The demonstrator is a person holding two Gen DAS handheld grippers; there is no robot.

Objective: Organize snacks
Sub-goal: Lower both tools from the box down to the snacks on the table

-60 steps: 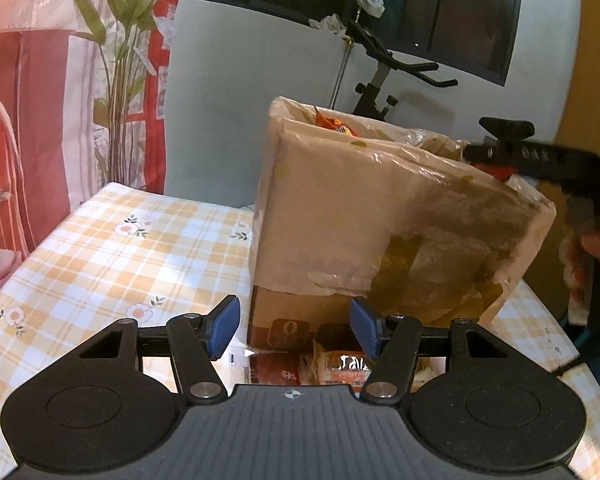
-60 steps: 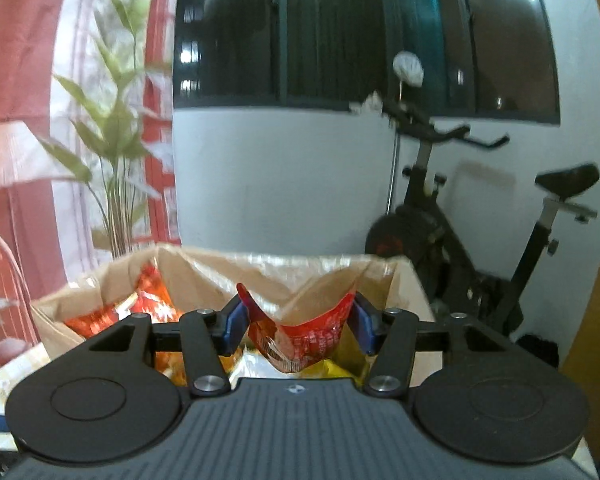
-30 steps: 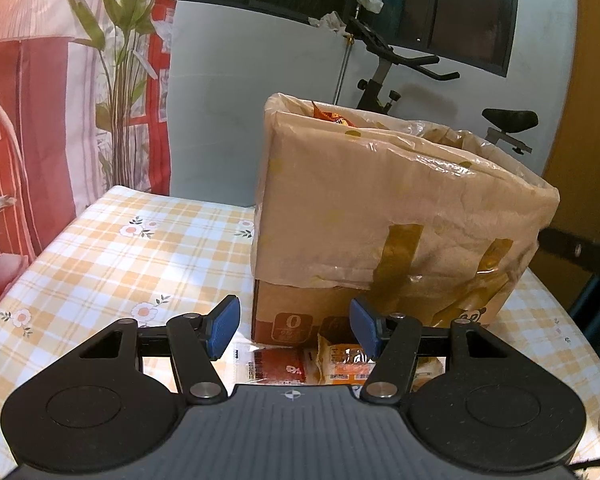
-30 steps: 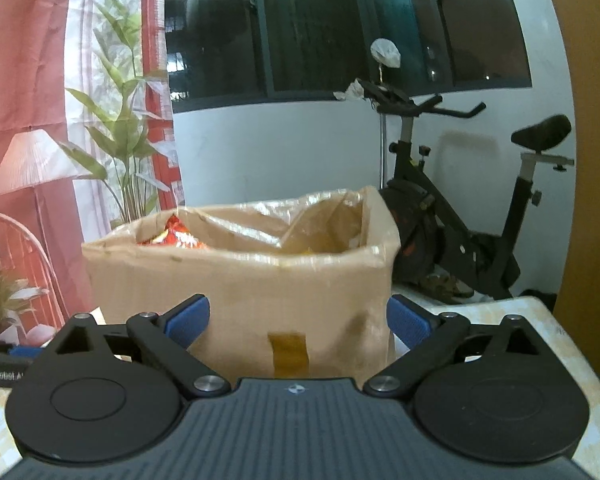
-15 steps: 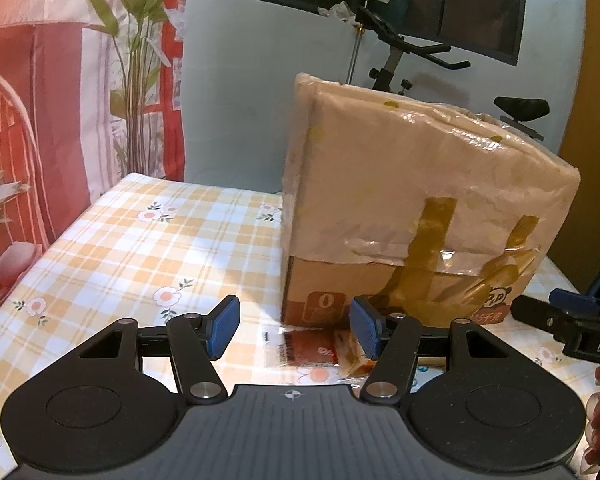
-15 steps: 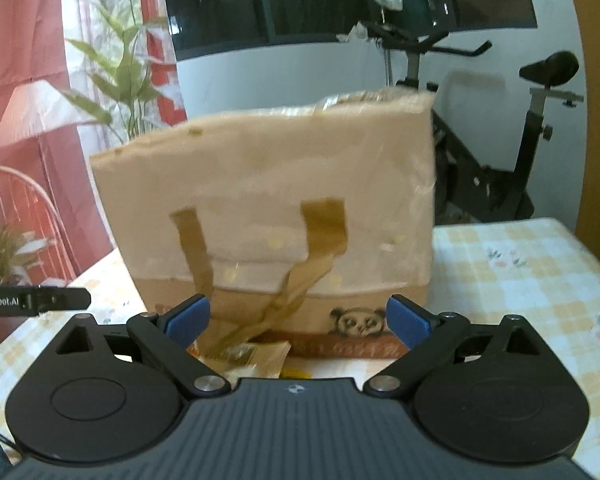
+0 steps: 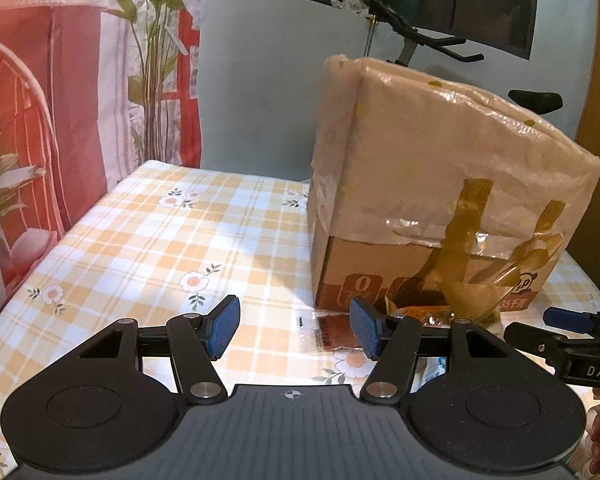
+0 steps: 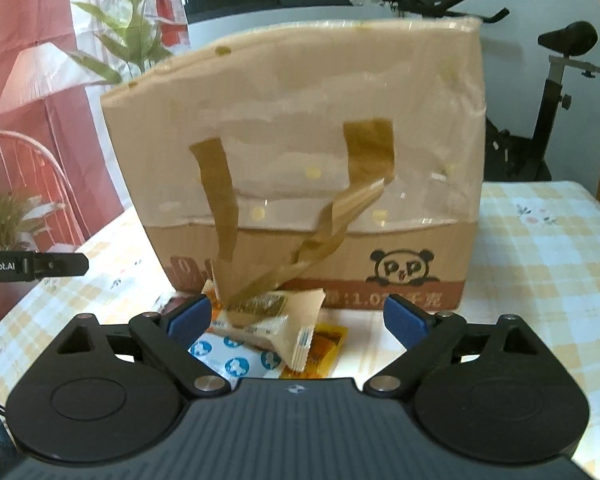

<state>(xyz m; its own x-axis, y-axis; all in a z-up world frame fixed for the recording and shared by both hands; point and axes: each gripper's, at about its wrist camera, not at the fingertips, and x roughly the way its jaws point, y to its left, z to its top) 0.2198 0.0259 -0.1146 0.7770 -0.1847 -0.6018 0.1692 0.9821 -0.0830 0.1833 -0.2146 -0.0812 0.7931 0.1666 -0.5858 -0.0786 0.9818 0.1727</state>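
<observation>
A tall cardboard box [image 7: 440, 200] wrapped in plastic film and brown tape stands on the checked tablecloth [image 7: 160, 240]. Snack packets lie at its foot: a dark red one [image 7: 332, 332] and an orange one [image 7: 420, 312] in the left wrist view. The right wrist view shows a tan packet [image 8: 268, 316], a blue-dotted white one [image 8: 228, 356] and an orange one [image 8: 324, 348] below the box [image 8: 300, 160]. My left gripper [image 7: 294, 328] is open, empty, just short of the dark red packet. My right gripper [image 8: 296, 316] is wide and its jaws are closing, the packets low between the fingers, untouched.
An exercise bike [image 8: 556, 92] stands behind the table. A red and white curtain [image 7: 40, 100] and a leafy plant [image 7: 152, 40] are on the left. My right gripper's finger [image 7: 560, 320] juts in from the right of the left wrist view.
My right gripper let go of a red packet over the box, then dropped down in front of it to the packets on the table. The left gripper shifted only slightly, still open.
</observation>
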